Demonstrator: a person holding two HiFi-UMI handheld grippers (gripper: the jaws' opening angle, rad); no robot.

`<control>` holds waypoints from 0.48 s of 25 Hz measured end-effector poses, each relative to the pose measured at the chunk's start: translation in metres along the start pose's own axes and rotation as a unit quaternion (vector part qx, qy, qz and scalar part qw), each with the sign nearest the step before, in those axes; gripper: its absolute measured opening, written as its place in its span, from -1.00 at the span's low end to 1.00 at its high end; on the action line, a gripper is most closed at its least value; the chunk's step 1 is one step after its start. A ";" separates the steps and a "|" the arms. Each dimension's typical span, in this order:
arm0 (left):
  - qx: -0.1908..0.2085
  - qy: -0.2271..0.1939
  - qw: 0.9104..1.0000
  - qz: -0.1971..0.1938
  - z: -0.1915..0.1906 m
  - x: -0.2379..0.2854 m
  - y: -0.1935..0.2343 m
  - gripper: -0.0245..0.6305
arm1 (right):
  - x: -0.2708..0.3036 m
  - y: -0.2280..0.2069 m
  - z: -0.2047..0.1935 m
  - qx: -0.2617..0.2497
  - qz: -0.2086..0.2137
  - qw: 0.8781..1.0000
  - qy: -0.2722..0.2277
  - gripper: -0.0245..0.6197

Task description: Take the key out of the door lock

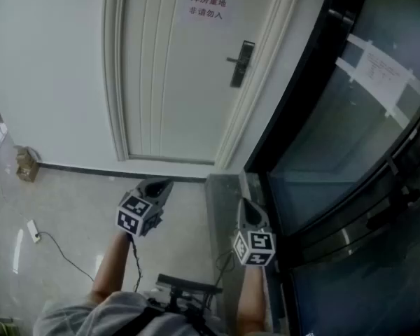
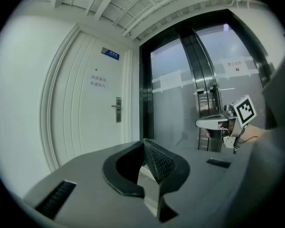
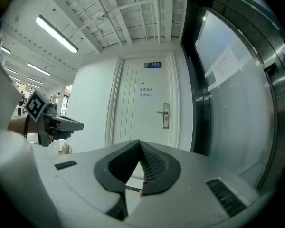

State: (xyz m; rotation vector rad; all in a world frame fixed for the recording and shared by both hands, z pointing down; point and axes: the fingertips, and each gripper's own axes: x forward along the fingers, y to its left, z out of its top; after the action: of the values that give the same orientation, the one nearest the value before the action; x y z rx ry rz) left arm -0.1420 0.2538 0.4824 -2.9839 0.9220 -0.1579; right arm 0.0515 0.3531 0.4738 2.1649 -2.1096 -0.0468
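A white door (image 1: 175,68) stands ahead with a dark lock plate and lever handle (image 1: 241,63) on its right side. The same lock shows in the left gripper view (image 2: 118,109) and in the right gripper view (image 3: 166,115). No key can be made out at this distance. My left gripper (image 1: 159,186) and right gripper (image 1: 246,206) are held level side by side, well short of the door. Each has its jaws shut with nothing between them, as seen on the left gripper (image 2: 145,144) and on the right gripper (image 3: 140,144).
A glass wall in a dark frame (image 1: 350,138) runs along the right. A small cardboard box (image 1: 26,164) sits by the wall at the left, and a white plug with a cable (image 1: 33,231) lies on the tiled floor. A sign (image 1: 207,7) hangs on the door.
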 end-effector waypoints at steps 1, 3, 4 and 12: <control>0.001 0.000 1.000 -0.001 0.000 0.000 0.000 -0.95 | 0.000 0.000 0.000 0.002 0.000 1.000 -0.001 -0.91; 0.003 0.000 1.000 -0.002 0.000 -0.001 0.001 -0.95 | 0.000 0.001 0.000 0.004 -0.002 1.000 -0.002 -0.91; 0.004 0.001 1.000 -0.003 0.000 -0.001 0.001 -0.95 | -0.001 0.001 -0.001 0.005 -0.003 1.000 -0.001 -0.91; 0.005 0.000 1.000 -0.006 0.000 -0.003 0.006 -0.95 | -0.002 0.006 0.002 0.014 -0.009 1.000 -0.011 -0.90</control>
State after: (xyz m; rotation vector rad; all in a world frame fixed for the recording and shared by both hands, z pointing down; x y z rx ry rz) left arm -0.1477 0.2504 0.4814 -2.9811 0.8996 -0.1616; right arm 0.0458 0.3545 0.4726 2.2096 -2.1152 -0.0417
